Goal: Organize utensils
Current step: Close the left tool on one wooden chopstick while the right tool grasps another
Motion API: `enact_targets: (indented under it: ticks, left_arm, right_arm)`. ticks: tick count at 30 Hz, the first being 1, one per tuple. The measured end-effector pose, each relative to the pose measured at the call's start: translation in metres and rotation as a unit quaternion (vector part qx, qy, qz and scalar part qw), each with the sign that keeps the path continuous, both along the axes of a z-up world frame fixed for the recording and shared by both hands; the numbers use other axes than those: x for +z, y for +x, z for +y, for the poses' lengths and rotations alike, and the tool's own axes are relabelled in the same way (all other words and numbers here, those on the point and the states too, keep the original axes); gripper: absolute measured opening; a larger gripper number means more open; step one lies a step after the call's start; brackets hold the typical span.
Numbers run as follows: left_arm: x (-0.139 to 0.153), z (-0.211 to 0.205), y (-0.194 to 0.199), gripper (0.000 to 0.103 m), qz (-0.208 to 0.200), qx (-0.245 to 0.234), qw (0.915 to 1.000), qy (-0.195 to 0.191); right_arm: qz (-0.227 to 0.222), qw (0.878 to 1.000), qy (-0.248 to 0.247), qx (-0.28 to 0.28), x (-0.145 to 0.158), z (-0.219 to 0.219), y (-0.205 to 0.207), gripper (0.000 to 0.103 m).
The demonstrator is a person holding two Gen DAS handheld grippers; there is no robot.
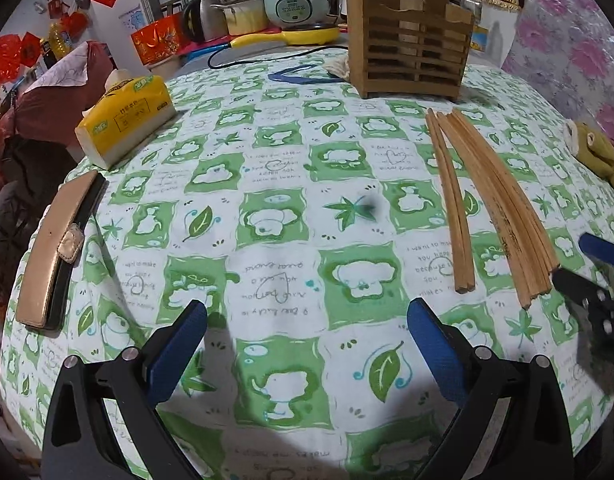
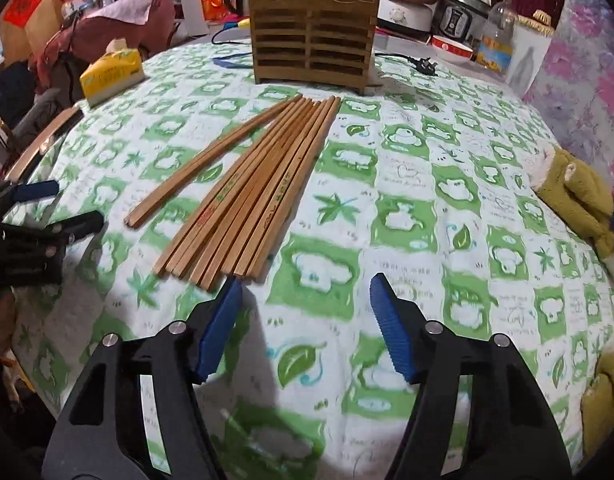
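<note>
Several wooden chopsticks (image 2: 251,192) lie in a fanned bundle on the green-and-white tablecloth, with a separate pair (image 2: 211,164) to their left. They also show at the right of the left wrist view (image 1: 503,216). A slatted wooden utensil holder (image 2: 313,52) stands upright behind them; it also shows in the left wrist view (image 1: 411,56). My right gripper (image 2: 305,292) is open and empty, just in front of the bundle's near ends. My left gripper (image 1: 307,316) is open and empty over bare cloth, left of the chopsticks.
A yellow tissue pack (image 1: 125,124) and a gold wallet (image 1: 55,248) lie at the table's left. Cookers, a kettle and a cable (image 2: 407,60) crowd the back edge. An olive plush cloth (image 2: 579,196) sits at the right edge. A blue strap (image 1: 303,74) lies beside the holder.
</note>
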State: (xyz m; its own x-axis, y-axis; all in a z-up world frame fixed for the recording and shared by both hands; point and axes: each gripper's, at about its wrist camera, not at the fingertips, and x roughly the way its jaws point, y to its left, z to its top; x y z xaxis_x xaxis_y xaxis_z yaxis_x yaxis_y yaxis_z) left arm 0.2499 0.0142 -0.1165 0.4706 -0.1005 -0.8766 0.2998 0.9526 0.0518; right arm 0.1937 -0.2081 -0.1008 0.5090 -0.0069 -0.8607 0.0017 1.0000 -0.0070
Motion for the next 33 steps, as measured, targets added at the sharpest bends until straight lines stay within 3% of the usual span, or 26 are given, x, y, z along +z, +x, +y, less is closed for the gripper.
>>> enact_targets:
  ticks: [5,8,14,20,24,33]
  left_arm:
    - [0.001,-0.006,-0.003,0.098,-0.007,-0.016,0.9998,0.008]
    - [0.001,-0.016,-0.005,0.098,-0.015,-0.034,0.9990,0.024]
    - [0.003,-0.039,-0.010,0.098,-0.054,-0.067,0.9936,0.074]
    - [0.003,-0.031,-0.010,0.098,-0.021,-0.089,0.9955,0.026]
    - [0.001,-0.042,-0.004,0.099,-0.017,-0.104,0.9941,0.025]
    - [-0.003,-0.006,0.020,0.099,0.020,-0.036,0.9990,-0.017]
  right_arm:
    - [-0.009,0.998,-0.032,-0.059,0.001,-0.035,0.005,0.062]
    - [-0.019,0.998,-0.009,-0.063,-0.002,-0.042,0.001,0.062]
    - [-0.038,0.998,-0.024,-0.052,0.001,-0.035,0.003,0.065]
    - [-0.030,0.997,0.003,-0.067,0.000,-0.047,0.005,0.069]
    - [-0.029,0.997,0.009,-0.070,0.000,-0.049,0.005,0.069]
    - [-0.039,0.997,0.008,-0.067,0.002,-0.048,0.003,0.069]
